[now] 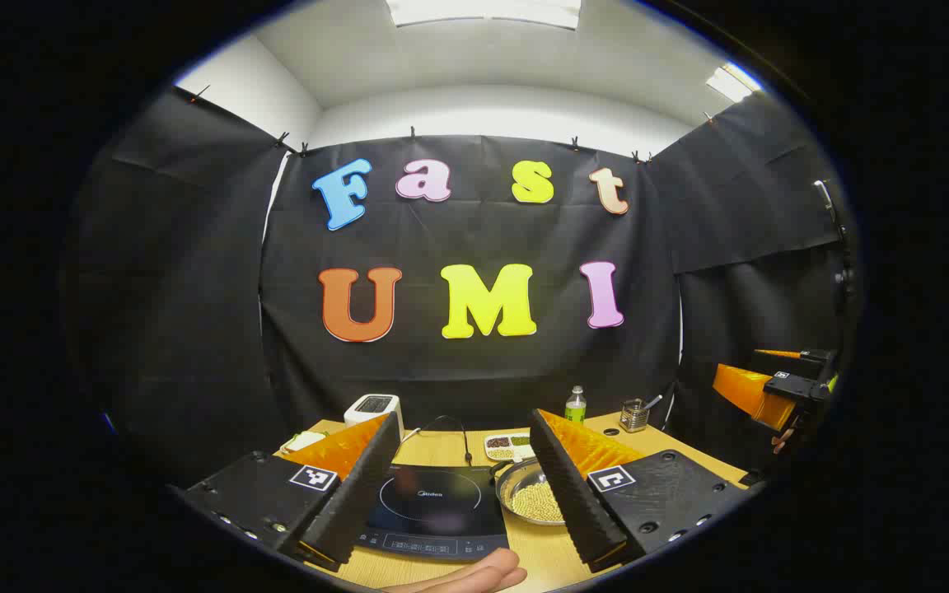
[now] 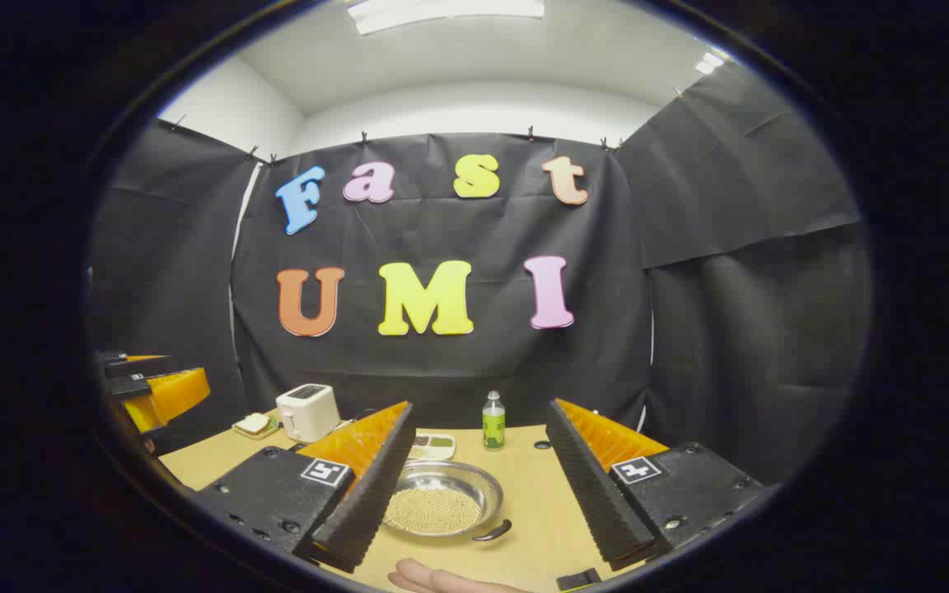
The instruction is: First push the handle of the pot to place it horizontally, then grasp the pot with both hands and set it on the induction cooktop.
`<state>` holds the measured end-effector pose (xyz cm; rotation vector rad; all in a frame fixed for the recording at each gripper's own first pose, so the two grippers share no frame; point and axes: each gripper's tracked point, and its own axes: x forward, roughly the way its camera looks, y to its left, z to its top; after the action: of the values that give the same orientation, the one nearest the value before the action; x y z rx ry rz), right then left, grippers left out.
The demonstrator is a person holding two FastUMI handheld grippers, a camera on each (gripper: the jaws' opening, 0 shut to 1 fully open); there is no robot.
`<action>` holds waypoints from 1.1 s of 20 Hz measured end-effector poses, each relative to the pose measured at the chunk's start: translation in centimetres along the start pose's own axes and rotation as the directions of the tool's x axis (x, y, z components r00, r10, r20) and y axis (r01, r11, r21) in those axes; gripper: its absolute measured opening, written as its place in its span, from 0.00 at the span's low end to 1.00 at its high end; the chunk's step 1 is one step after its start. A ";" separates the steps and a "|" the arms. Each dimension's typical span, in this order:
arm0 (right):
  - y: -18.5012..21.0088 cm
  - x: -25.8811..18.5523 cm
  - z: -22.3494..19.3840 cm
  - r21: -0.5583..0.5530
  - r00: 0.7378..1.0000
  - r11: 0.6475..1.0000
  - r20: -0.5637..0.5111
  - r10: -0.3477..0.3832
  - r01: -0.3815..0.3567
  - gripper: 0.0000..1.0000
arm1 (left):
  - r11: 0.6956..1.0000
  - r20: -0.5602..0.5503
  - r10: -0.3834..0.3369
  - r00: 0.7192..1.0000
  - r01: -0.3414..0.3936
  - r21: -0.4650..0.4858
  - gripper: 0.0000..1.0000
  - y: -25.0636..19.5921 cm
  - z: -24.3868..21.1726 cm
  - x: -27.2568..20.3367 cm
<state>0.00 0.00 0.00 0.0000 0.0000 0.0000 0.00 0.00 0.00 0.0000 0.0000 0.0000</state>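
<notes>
While both my claws, the left gripper point(image 1: 465, 486) and right gripper point(image 2: 474, 486), stand wide open, I see a round shiny metal pot point(image 2: 444, 499). It holds tiny pale beads beside the flat black induction cooktop point(image 1: 435, 511).

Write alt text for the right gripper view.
The right tool, open, hovers above a metal pot of pale beans on a wooden table, its handle pointing toward the camera. Behind stand a green bottle and white toaster.
</notes>
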 end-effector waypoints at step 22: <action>-2.1 2.3 -5.2 0.066 0.993 0.998 -0.120 0.008 0.000 0.96 | 0.999 -0.006 -0.013 1.000 0.013 -0.032 0.94 -0.7 0.0 -1.1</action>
<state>2.26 -2.06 -5.16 0.0661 0.1207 0.0038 -1.08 -0.65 0.03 -0.0320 0.0067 -0.0129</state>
